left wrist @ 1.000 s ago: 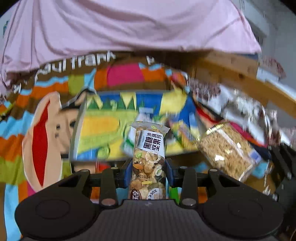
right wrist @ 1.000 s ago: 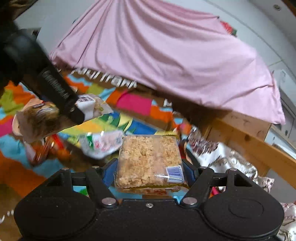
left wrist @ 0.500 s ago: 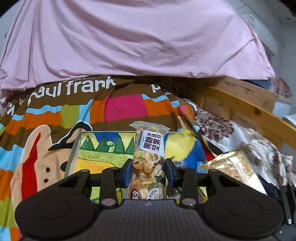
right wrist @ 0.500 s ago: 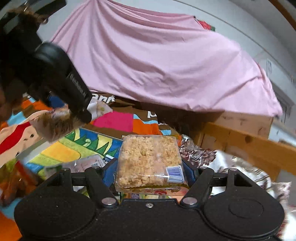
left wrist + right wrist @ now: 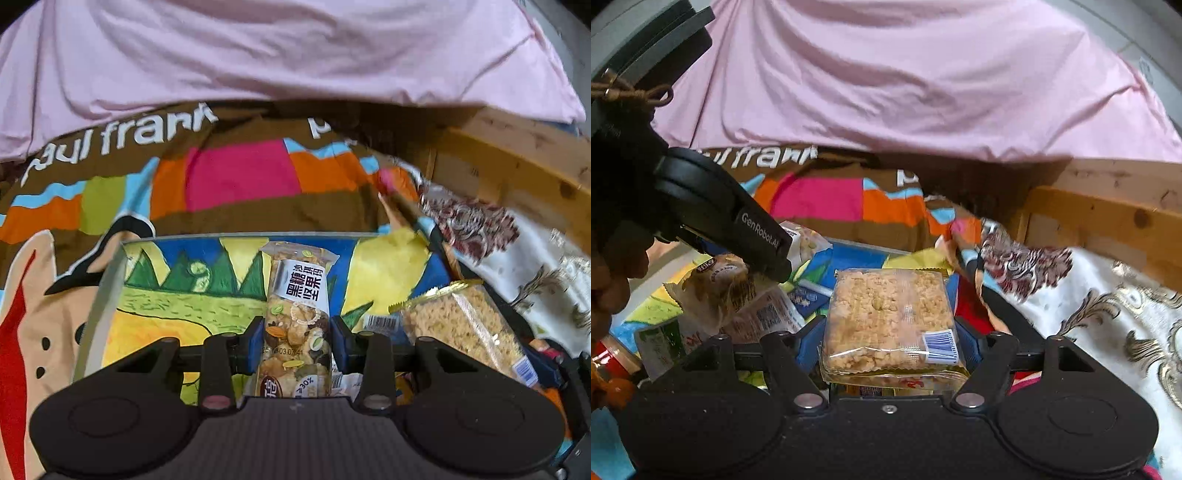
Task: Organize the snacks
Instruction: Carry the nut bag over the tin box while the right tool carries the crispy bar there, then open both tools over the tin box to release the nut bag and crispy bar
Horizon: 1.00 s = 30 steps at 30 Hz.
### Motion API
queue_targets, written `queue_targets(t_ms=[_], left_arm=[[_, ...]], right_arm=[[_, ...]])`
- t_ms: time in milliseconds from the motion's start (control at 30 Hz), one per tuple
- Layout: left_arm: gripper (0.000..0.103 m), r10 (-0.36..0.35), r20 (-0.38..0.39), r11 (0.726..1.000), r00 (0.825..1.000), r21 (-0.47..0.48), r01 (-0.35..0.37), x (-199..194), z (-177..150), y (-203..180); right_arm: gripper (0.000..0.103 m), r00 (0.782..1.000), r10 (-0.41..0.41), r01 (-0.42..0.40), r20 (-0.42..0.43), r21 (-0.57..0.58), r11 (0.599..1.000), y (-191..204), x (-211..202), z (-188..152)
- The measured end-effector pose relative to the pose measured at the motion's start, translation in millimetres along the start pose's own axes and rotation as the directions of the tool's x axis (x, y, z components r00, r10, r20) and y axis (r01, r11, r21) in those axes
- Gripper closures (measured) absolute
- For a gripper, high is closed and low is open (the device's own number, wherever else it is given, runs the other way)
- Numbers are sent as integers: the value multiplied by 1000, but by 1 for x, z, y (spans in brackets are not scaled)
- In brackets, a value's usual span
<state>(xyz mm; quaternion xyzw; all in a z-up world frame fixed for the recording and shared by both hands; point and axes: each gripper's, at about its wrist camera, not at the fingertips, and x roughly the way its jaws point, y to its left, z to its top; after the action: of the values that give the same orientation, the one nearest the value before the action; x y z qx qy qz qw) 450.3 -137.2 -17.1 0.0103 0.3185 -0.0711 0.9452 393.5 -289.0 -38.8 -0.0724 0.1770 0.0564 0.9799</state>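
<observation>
My left gripper (image 5: pixel 296 343) is shut on a clear-wrapped nut bar (image 5: pixel 301 291) with a white label, held upright over a box (image 5: pixel 110 280) painted with green trees and yellow fields. My right gripper (image 5: pixel 888 343) is shut on a square clear pack of crumbly biscuit (image 5: pixel 886 314), with a blue barcode at its corner. That pack (image 5: pixel 461 332) also shows at the right of the left wrist view. In the right wrist view the left gripper (image 5: pixel 764 266) reaches in from the left with the nut bar (image 5: pixel 716 284), above several loose snack packets (image 5: pixel 764 317) lying in the box.
A striped, many-coloured blanket (image 5: pixel 240 173) with white lettering lies under the box. A pink sheet (image 5: pixel 295 55) is draped behind. A wooden bed frame (image 5: pixel 1108 214) and a white floral cloth (image 5: pixel 1108 314) are on the right. A hand (image 5: pixel 613 288) holds the left gripper.
Both grippers have travelled forward and slightly down with their snacks still held. The painted box now fills more of the left view, close under the nut bar. The right wrist has rolled.
</observation>
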Motion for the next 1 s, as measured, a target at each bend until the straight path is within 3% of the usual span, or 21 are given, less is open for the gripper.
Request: queue_targets(t_ms=[167, 633, 733, 800, 1000], left_arm=[[62, 5, -45, 1000, 999, -4, -5, 18, -3, -1], [61, 26, -90, 1000, 996, -8, -27, 29, -9, -5], [55, 26, -94, 1000, 995, -14, -28, 30, -9, -5], [43, 24, -91, 999, 996, -31, -27, 28, -9, -4], [24, 18, -43, 996, 999, -91, -22, 7, -3, 1]], right_arm=[[30, 997, 1, 0, -73, 16, 1000, -1, 11, -12], [23, 995, 23, -23, -96, 4, 1000, 2, 14, -14], [19, 997, 23, -22, -80, 11, 1000, 1, 11, -12], [16, 998, 15, -14, -63, 22, 1000, -1, 7, -11], [10, 1000, -11, 10, 5, 72, 997, -12, -16, 1]])
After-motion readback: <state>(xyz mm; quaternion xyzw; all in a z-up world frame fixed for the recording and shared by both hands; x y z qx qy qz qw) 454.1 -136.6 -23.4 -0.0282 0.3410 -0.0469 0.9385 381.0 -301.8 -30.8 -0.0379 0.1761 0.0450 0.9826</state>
